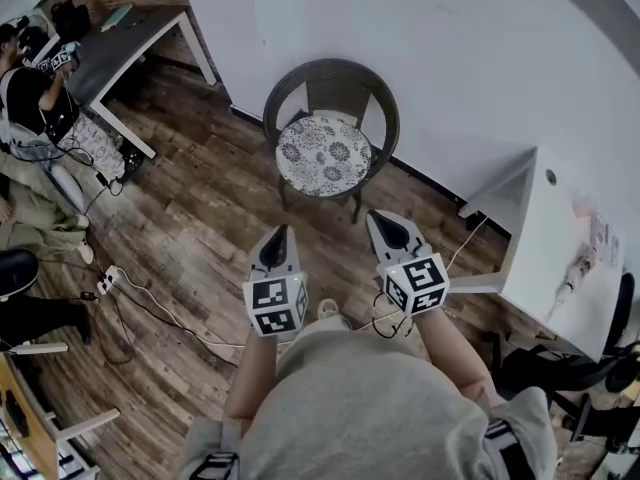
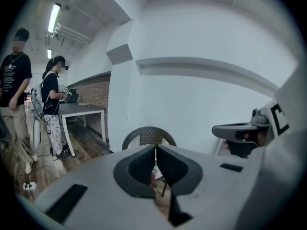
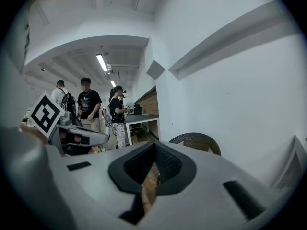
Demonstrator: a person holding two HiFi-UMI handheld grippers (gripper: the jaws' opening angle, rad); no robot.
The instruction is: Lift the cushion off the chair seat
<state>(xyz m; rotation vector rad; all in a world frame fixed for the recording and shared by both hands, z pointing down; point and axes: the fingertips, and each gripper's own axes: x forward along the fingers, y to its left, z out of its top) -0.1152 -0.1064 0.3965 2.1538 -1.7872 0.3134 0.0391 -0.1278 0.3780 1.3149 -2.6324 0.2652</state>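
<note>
A round cushion [image 1: 323, 153] with a floral print lies on the seat of a dark wicker chair [image 1: 335, 73] that stands against the white wall. Both grippers hover over the wooden floor in front of the chair, short of it and touching nothing. My left gripper [image 1: 281, 232] is shut and empty, and so is my right gripper [image 1: 383, 218]. In the left gripper view the chair [image 2: 148, 133] shows just beyond the closed tips of the left gripper [image 2: 156, 146]. In the right gripper view the chair back [image 3: 196, 140] rises to the right of the right gripper [image 3: 154, 143].
A white desk [image 1: 560, 258] stands close on the right of the chair. A dark table [image 1: 130, 38] stands at the far left, with people [image 1: 30, 98] beside it. A power strip [image 1: 105, 283] and cables lie on the floor at the left.
</note>
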